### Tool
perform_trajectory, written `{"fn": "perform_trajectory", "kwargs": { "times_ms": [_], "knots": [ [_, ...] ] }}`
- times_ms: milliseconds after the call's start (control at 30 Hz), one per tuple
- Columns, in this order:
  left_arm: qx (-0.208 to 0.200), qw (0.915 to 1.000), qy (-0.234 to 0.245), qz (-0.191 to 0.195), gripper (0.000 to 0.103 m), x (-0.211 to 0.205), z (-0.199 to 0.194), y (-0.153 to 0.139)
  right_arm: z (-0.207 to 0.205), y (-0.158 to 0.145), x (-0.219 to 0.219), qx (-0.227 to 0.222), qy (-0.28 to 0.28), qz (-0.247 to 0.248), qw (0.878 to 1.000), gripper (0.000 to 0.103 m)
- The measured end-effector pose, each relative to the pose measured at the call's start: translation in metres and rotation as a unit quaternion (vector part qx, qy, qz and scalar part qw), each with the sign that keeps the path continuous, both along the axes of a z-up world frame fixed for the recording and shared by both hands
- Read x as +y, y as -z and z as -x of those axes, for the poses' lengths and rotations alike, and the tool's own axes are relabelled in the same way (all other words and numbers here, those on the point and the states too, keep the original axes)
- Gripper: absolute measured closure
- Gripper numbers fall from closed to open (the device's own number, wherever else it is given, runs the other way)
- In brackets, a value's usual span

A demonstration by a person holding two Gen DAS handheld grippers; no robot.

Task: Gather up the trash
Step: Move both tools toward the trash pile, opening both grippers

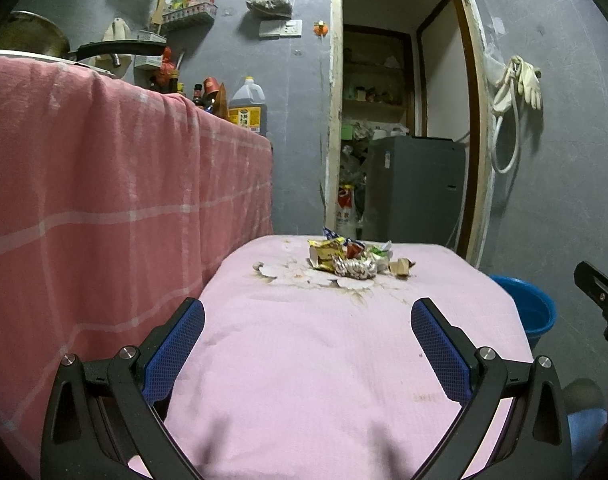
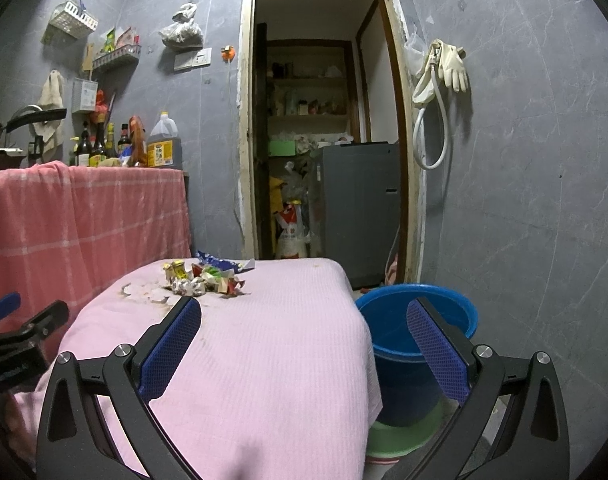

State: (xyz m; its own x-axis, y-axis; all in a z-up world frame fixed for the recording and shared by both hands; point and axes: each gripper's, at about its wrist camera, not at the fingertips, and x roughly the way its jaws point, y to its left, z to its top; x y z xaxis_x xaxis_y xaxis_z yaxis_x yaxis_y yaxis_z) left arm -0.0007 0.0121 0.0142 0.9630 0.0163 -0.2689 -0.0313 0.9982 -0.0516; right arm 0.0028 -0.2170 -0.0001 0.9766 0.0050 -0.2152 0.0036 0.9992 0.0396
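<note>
A pile of crumpled wrappers and paper scraps [image 1: 350,260] lies at the far end of a table covered with a pink cloth [image 1: 324,360]; it also shows in the right wrist view [image 2: 203,278]. My left gripper [image 1: 308,316] is open and empty, over the near half of the table, well short of the pile. My right gripper [image 2: 304,316] is open and empty, near the table's right front corner. A blue bucket [image 2: 418,320] stands on the floor to the right of the table, behind my right gripper's right finger; its rim shows in the left wrist view [image 1: 524,300].
A taller counter draped in a red checked cloth [image 1: 103,200] stands left of the table, with bottles and an oil jug [image 1: 247,106] on it. An open doorway [image 2: 320,140] with a grey appliance lies beyond. A green basin [image 2: 404,436] sits under the bucket.
</note>
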Motion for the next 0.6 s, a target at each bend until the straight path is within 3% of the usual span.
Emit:
{"fn": "perform_trajectory", "kwargs": {
  "times_ms": [200,600],
  "knots": [
    [-0.022,0.9997,-0.01,-0.006,0.002,0.005,-0.009,-0.014,-0.007,-0.012,-0.003,-0.031,-0.003,0.0,1.0,0.0],
    [-0.097,0.995,-0.02,-0.018,0.002,0.009,-0.066,-0.048,-0.057,-0.056,0.003,-0.132,-0.03,0.004,0.991,0.0]
  ]
}}
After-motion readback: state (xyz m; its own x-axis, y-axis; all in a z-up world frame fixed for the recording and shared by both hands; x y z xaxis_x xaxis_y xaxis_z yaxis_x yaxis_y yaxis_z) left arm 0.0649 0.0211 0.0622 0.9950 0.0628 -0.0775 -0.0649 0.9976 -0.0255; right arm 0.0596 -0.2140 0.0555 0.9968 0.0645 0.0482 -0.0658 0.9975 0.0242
